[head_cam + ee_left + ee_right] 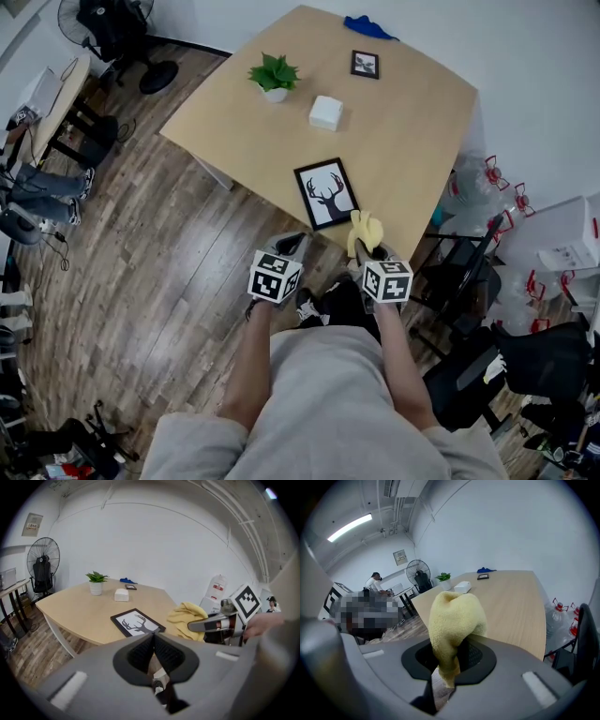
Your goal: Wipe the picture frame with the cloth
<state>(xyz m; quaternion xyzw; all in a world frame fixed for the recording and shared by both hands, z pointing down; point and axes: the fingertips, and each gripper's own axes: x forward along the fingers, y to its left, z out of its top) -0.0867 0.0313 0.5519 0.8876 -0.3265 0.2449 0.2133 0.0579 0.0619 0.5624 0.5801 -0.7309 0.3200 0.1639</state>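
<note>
Wooden table (403,122), seen from above. Deer picture frame (326,193) lies flat by the near edge, close to the person.

Mid-table: potted plant (274,75) toward the left edge, white box (325,112) just beside it. Small frame (365,64) lies nearer the far edge, and a blue rag (367,26) sits at the far corner.

Right gripper (368,247) is at the near edge, just right of the deer frame. Its jaws are clamped on a yellow cloth (452,620); the bunched top stands above the pads and a tail hangs below. Cloth is near the frame, apart from it.

Left gripper (153,639) is held off the near edge, over wood floor (169,272). Its jaws are pressed together with nothing between them.
</note>
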